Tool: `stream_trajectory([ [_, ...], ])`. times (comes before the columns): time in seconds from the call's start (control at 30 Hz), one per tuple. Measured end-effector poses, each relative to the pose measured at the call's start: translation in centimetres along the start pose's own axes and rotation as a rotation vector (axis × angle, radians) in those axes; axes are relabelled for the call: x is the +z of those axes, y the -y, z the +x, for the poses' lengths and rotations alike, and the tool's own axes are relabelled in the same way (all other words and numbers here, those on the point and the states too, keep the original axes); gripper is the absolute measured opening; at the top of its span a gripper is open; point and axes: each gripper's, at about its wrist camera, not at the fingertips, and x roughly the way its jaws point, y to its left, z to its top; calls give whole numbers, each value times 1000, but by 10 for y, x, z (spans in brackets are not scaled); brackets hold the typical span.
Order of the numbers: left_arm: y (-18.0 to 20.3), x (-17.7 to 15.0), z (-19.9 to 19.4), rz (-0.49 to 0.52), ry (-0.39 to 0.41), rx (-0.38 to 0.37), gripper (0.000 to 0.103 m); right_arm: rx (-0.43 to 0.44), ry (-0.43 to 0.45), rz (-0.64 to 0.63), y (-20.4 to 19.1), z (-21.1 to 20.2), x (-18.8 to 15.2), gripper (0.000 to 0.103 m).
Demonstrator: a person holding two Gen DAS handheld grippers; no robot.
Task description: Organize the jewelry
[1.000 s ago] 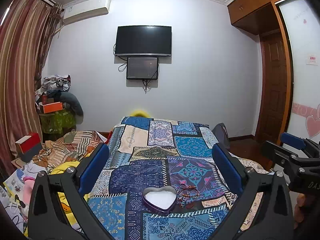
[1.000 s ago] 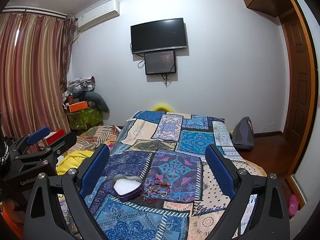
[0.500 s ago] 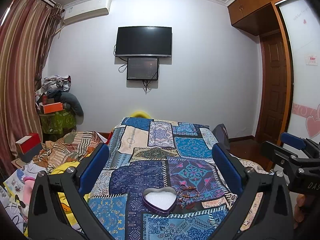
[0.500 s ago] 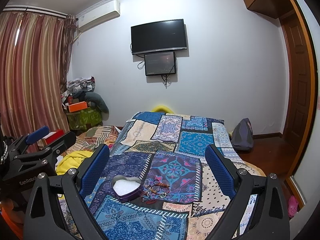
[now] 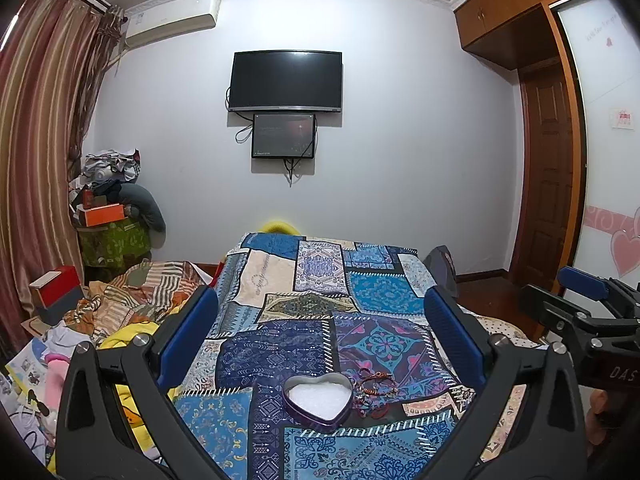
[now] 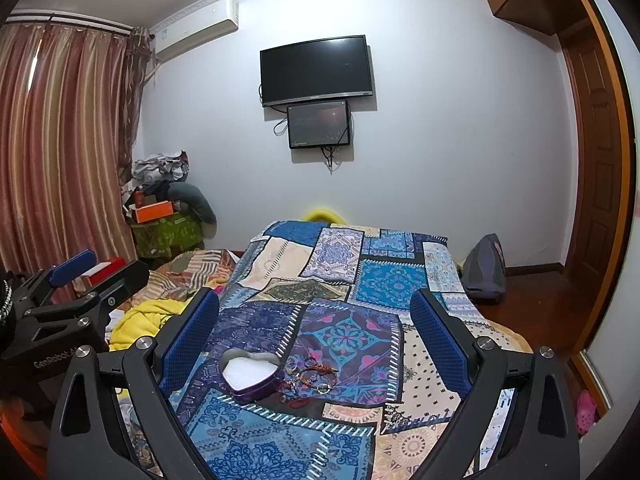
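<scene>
A bed (image 5: 320, 320) covered by a blue patchwork quilt (image 6: 332, 280) fills the middle of the room, its far end toward a white wall carrying a dark television (image 5: 285, 81) with a smaller screen (image 5: 283, 136) just beneath it; striped curtains (image 5: 36, 140) hang on the left, and a wooden door (image 6: 600, 184) stands on the right; beside the bed on the left lies a heap of striped and yellow cloth (image 5: 136, 304); the left gripper (image 5: 320, 344) hovers above the near end of the quilt with its blue-padded fingers (image 5: 188, 332) spread wide and nothing between them; the right gripper (image 6: 316, 340) hangs likewise, fingers (image 6: 438, 344) wide apart and empty; on the quilt, framed between both pairs of fingers, sits a purple heart-shaped tin (image 5: 319, 399), open, with white padding inside; touching its right side is a small tangle of bracelets (image 5: 374, 390), red cord and beads, lying on the quilt outside the tin.
</scene>
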Motion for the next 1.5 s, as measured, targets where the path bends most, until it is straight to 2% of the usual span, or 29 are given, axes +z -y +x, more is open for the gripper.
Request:
stream_trajectory([
  [0.1,-1,0,5,-8,-14,6,103,-1,-13,6,4,7,-3,95],
  [0.27,1,-7,27,1,-62,65,103,0,-68,12,11,23,-16,95],
  [0.37,2,-19,47,9,-135,40,103,-11,-114,-2,16,35,-30,95],
  [0.47,1,-36,67,7,-215,11,103,-20,-203,-25,24,56,-53,95],
  [0.57,2,-56,87,7,-302,-15,94,-26,-254,-34,30,65,-64,93],
  [0.73,8,-91,121,2,-460,-72,74,17,-362,-9,43,83,-83,79],
  [0.8,10,-103,130,-9,-513,-105,64,38,-400,10,49,91,-90,70],
  [1.0,17,-136,157,-63,-665,-201,39,89,-468,53,57,108,-103,58],
  [1.07,20,-139,158,-64,-661,-216,37,108,-489,61,58,112,-107,56],
  [1.2,27,-142,165,-64,-690,-256,25,129,-509,57,57,123,-112,56],
  [1.33,28,-150,171,-72,-718,-280,25,158,-526,54,56,130,-116,56],
  [1.5,28,-162,184,-71,-755,-246,22,171,-551,66,56,140,-121,56],
])
